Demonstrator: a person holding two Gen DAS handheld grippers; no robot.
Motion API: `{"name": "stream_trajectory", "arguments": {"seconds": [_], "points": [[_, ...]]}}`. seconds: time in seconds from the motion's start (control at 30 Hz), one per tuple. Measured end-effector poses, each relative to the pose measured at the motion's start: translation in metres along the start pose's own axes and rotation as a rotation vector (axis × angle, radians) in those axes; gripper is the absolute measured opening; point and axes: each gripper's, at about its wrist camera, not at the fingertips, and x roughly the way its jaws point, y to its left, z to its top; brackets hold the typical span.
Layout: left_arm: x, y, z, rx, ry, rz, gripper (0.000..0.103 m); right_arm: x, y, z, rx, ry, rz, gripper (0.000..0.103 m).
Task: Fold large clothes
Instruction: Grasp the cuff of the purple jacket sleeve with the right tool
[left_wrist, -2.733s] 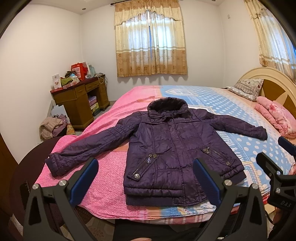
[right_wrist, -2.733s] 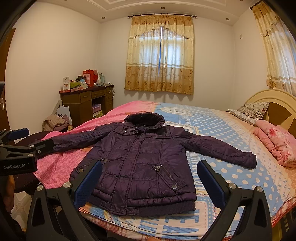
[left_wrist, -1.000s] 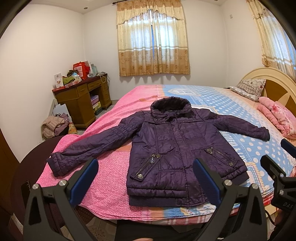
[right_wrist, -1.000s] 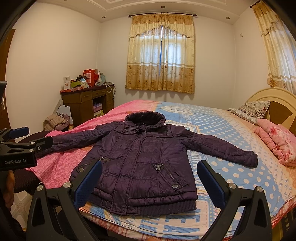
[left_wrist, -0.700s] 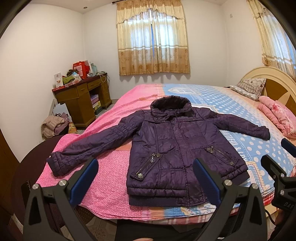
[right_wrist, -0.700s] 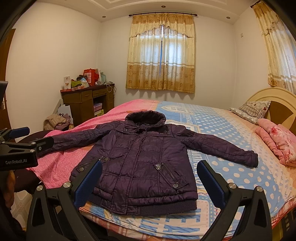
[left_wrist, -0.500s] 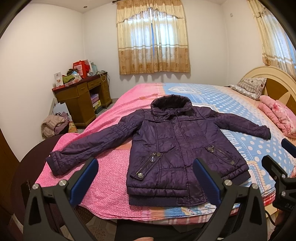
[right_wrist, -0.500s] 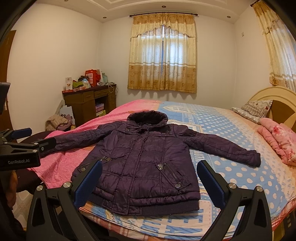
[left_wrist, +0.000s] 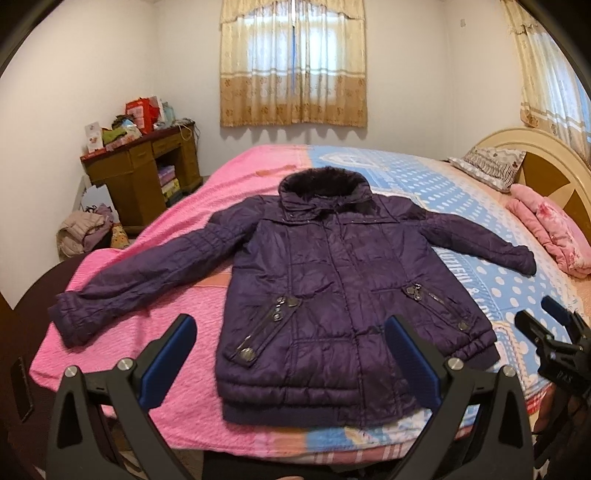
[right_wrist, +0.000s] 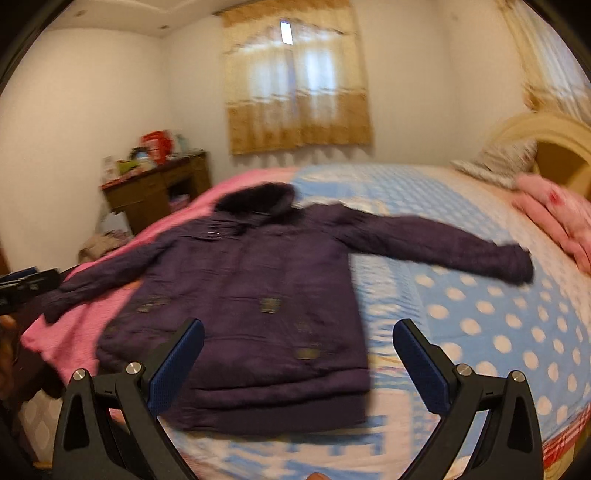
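Purple jacket (left_wrist: 332, 295) lies flat, sleeves out, mid-frame on the bed (left_wrist: 480, 206), left tongs (left_wrist: 288, 350) and right tongs (right_wrist: 297, 354) both gaping wide with nothing in them, so I'd guess folding hasn't started and a sleeve grab comes next.

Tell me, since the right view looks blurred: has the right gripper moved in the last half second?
Yes. The right gripper has swung forward and down toward the puffy purple jacket; the curtained window sits higher and the jacket looms larger.
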Motion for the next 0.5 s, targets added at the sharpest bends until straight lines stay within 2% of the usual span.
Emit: {"name": "stream_trajectory", "arguments": {"seconds": [0.17, 0.27, 0.5], "points": [[0.05, -0.021, 0.015, 0.038, 0.044, 0.003, 0.103, 0.034, -0.08, -0.004, 0.156, 0.046, -0.071, 0.102], [0.076, -0.031, 0.024, 0.053, 0.064, 0.014, 0.103, 0.055, -0.136, -0.003, 0.298, 0.071, -0.127, 0.102], [0.13, -0.051, 0.044, 0.12, 0.085, 0.043, 0.103, 0.081, -0.255, 0.012, 0.589, 0.021, -0.212, 0.102]]}}
